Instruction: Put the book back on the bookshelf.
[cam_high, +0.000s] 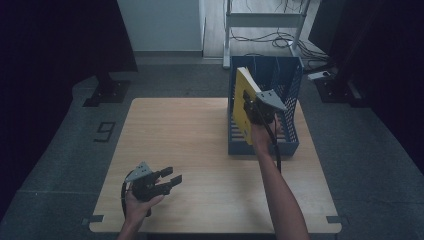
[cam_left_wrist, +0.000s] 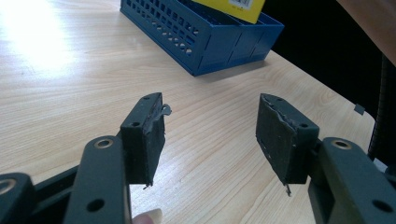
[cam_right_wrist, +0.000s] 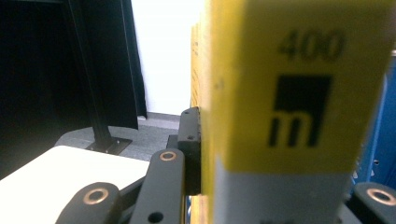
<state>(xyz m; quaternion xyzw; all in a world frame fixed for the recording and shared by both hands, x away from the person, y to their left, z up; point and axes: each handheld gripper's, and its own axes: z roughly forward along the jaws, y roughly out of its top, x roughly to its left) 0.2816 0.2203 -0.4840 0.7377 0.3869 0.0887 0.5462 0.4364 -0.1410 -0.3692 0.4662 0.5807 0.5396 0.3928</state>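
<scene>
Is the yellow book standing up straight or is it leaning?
Leaning. The yellow book tilts to the left over the blue rack, and the right gripper is clamped on its edge, holding it up.

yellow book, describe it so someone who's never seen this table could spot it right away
Start at the wooden table and find the blue slotted rack at its far right. The yellow book stands tilted at the rack's left side, clamped by the right hand-held gripper. It is the one bright yellow thing there, its spine marked "400" above a black square logo.
</scene>
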